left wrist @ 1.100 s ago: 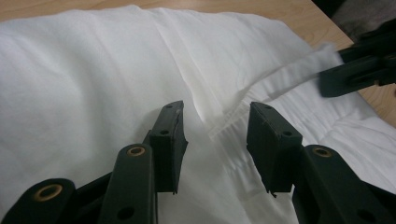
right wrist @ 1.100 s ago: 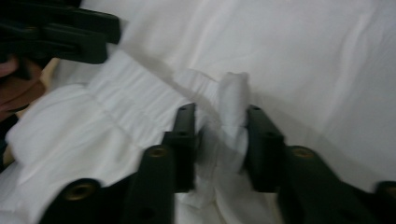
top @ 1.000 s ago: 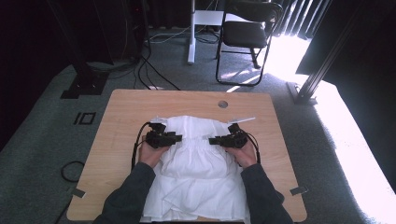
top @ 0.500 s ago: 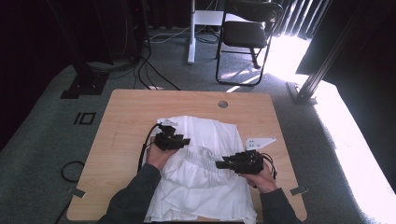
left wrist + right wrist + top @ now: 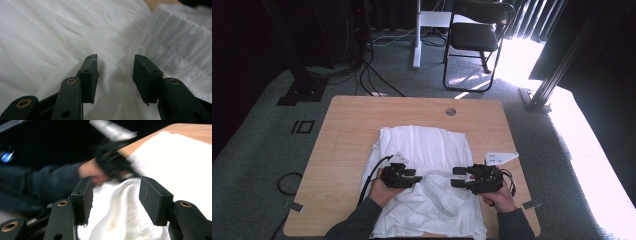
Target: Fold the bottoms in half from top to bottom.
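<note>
A white garment (image 5: 422,165) lies spread over the middle and near part of a wooden table (image 5: 347,125), rumpled and bunched toward the person's edge. Two hands come in from the bottom of the high view, each holding a pair of black tongs level with the table and pointed inward at the other. The left tongs (image 5: 416,176) rest over the cloth's left half, and the right tongs (image 5: 457,177) sit over its right half, with a raised fold of fabric between the two. In the left gripper view, the left tongs (image 5: 115,68) stand apart with white cloth and a band of gathered, ribbed fabric lying beyond the gap; nothing is pinched. In the right gripper view, the right tongs (image 5: 115,195) have just been opening and now stand wide, with loose white cloth showing past them, not clamped. No brand, label or readable writing shows on the garment or table.
</note>
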Action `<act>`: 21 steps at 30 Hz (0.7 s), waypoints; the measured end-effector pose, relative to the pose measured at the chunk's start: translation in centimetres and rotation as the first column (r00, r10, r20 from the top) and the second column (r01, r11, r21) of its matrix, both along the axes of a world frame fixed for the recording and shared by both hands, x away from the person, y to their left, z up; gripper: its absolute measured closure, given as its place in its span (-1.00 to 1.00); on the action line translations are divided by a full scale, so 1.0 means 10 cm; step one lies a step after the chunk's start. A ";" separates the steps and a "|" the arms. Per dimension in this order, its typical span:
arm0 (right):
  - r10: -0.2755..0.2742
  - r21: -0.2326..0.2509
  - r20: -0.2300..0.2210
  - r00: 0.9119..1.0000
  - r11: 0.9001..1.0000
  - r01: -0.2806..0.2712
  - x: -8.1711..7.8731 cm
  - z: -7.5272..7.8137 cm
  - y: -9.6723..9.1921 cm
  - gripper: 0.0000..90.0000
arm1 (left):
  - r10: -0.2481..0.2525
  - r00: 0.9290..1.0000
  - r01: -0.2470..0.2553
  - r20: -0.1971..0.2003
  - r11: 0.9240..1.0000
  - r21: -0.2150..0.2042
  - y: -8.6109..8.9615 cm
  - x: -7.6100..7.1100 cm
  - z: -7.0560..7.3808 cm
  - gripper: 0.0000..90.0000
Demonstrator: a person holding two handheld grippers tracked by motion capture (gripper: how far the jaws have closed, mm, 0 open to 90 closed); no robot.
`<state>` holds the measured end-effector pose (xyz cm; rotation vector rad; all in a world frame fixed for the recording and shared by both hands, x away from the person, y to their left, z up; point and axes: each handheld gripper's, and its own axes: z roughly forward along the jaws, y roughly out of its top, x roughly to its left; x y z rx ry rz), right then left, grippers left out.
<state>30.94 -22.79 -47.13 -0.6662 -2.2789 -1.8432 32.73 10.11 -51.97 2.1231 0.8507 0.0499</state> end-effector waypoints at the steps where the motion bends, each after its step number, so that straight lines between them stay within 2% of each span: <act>1: 0.000 0.000 0.000 1.000 1.000 0.000 0.00 0.00 0.00 0.00 | 0.000 1.000 0.000 0.000 1.000 0.000 0.00 0.00 0.00 0.26; 2: -0.041 0.001 -0.016 0.999 0.999 0.041 0.03 -0.01 -0.02 0.03 | -0.002 1.000 0.002 0.001 1.000 0.016 0.00 -0.04 -0.02 0.26; 3: -0.161 -0.060 -0.060 0.985 0.986 0.158 0.13 -0.06 -0.05 0.17 | -0.006 1.000 0.006 0.005 1.000 0.028 0.03 -0.11 -0.04 0.26; 4: -0.225 -0.114 -0.077 0.971 0.970 0.215 0.19 -0.11 -0.05 0.23 | -0.006 1.000 0.006 0.005 1.000 0.028 0.03 -0.11 -0.04 0.26; 5: -0.272 -0.171 -0.083 0.959 0.952 0.255 0.25 -0.16 -0.04 0.28 | -0.011 1.000 0.011 0.004 1.000 0.030 0.05 -0.13 -0.05 0.26; 6: -0.272 -0.171 -0.083 0.959 0.952 0.255 0.25 -0.16 -0.04 0.28 | -0.009 1.000 0.009 0.004 1.000 0.028 0.07 -0.15 -0.05 0.26; 7: -0.329 -0.281 -0.077 0.941 0.913 0.296 0.36 -0.27 0.02 0.34 | -0.005 1.000 0.005 0.000 1.000 0.018 0.11 -0.18 -0.05 0.26; 8: -0.346 -0.331 -0.074 0.935 0.893 0.304 0.41 -0.32 0.07 0.39 | -0.003 1.000 0.003 0.000 1.000 0.018 0.13 -0.18 -0.06 0.26; 9: -0.346 -0.331 -0.074 0.935 0.893 0.304 0.41 -0.32 0.07 0.39 | -0.003 1.000 0.003 0.000 1.000 0.018 0.13 -0.18 -0.06 0.26; 10: -0.313 -0.379 -0.094 0.945 0.889 0.257 0.42 -0.40 0.18 0.42 | 0.007 1.000 -0.007 -0.008 1.000 0.007 0.19 -0.19 -0.07 0.26; 11: -0.313 -0.379 -0.094 0.945 0.889 0.257 0.42 -0.40 0.18 0.42 | 0.007 1.000 -0.007 -0.008 1.000 0.007 0.19 -0.19 -0.07 0.26; 12: -0.229 -0.388 -0.112 0.967 0.906 0.170 0.34 -0.43 0.31 0.45 | 0.024 1.000 -0.024 -0.013 1.000 -0.003 0.26 -0.19 -0.07 0.26; 14: -0.150 -0.366 -0.122 0.981 0.925 0.096 0.22 -0.44 0.41 0.45 | 0.045 0.999 -0.045 -0.008 0.999 -0.014 0.33 -0.20 -0.07 0.26; 15: -0.150 -0.366 -0.122 0.981 0.925 0.096 0.22 -0.44 0.41 0.45 | 0.045 0.999 -0.045 -0.008 0.999 -0.014 0.33 -0.20 -0.07 0.26; 16: -0.105 -0.339 -0.143 0.984 0.939 0.051 0.13 -0.43 0.46 0.45 | 0.054 0.999 -0.054 -0.004 0.998 -0.017 0.36 -0.20 -0.07 0.26; 17: -0.069 -0.326 -0.149 0.986 0.945 0.017 0.06 -0.43 0.50 0.45 | 0.062 0.998 -0.062 -0.002 0.998 -0.021 0.39 -0.20 -0.06 0.26; 19: 0.003 -0.316 -0.156 0.988 0.947 -0.053 -0.08 -0.43 0.60 0.44 | 0.072 0.997 -0.072 -0.001 0.997 -0.025 0.43 -0.19 -0.06 0.26; 20: 0.047 -0.314 -0.167 0.985 0.944 -0.099 -0.13 -0.43 0.65 0.42 | 0.081 0.997 -0.081 0.001 0.996 -0.026 0.45 -0.18 -0.05 0.26; 21: 0.090 -0.318 -0.160 0.983 0.938 -0.137 -0.18 -0.42 0.69 0.39 | 0.086 0.996 -0.086 0.006 0.996 -0.028 0.48 -0.18 -0.04 0.26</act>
